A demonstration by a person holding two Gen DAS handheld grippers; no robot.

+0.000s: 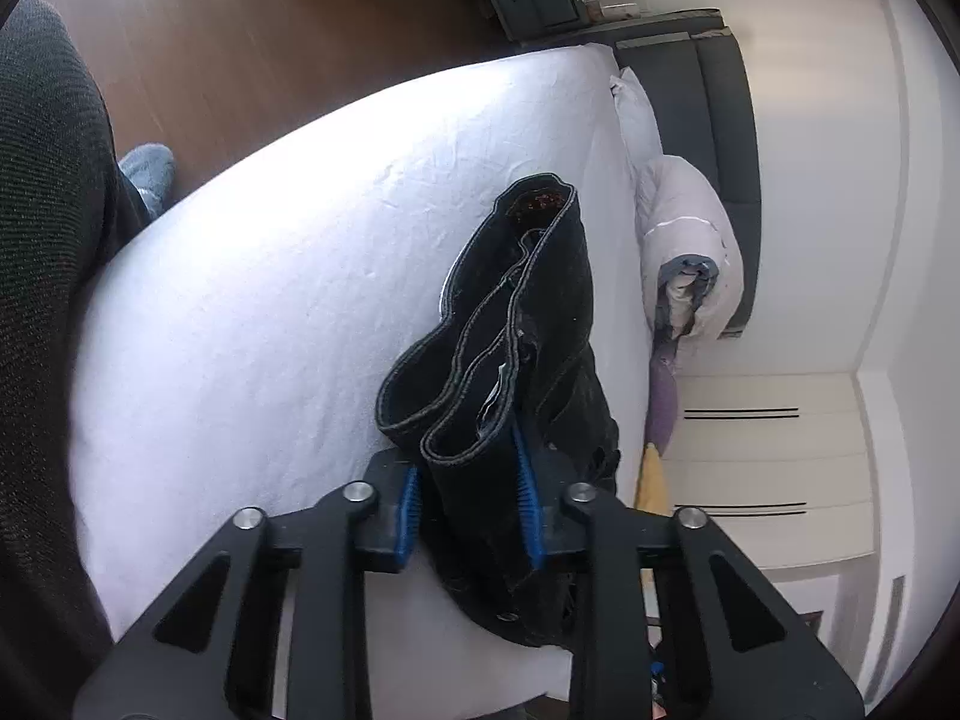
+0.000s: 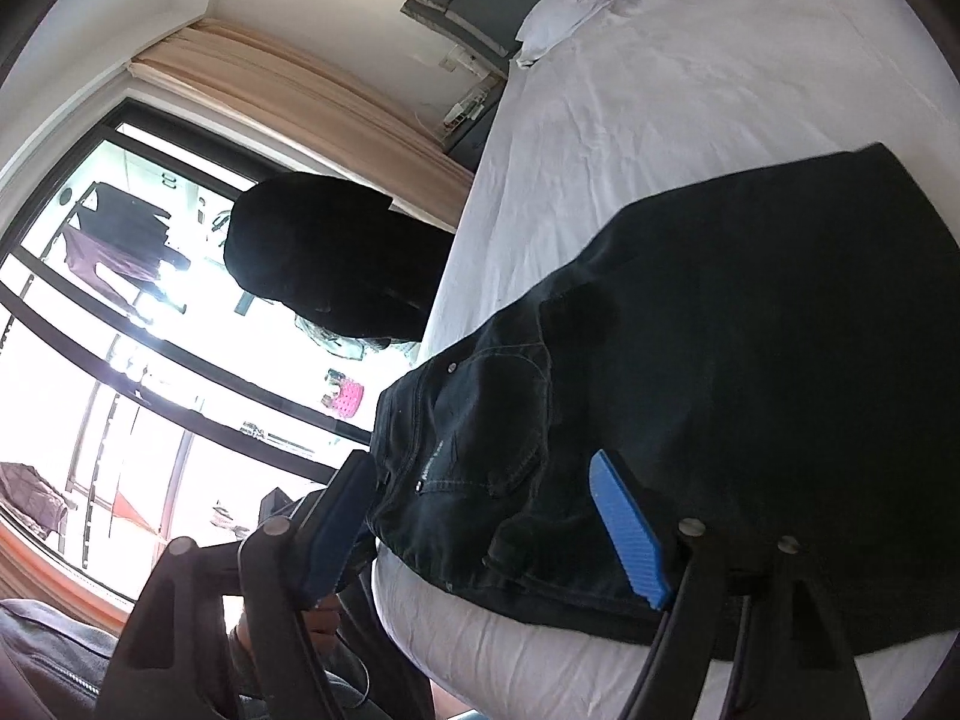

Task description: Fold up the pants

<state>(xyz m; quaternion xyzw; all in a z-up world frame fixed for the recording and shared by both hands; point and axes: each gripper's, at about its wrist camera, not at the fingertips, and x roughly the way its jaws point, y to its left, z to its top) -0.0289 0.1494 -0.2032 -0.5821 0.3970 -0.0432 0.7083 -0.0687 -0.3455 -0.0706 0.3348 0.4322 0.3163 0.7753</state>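
Black denim pants lie on the white bed, waist end near the bed's edge. In the left wrist view, my left gripper is shut on a bunched fold of the pants, which stands up between the blue pads; the leg hems show at the top of the fold. In the right wrist view, my right gripper is open, its jaws wide apart on either side of the waistband and pocket area, with one blue pad resting on the fabric.
A rolled duvet and pillows lie at the head of the bed by a dark headboard. Wooden floor lies beyond the bed's side. A window with curtains faces the bed. A white dresser stands by the wall.
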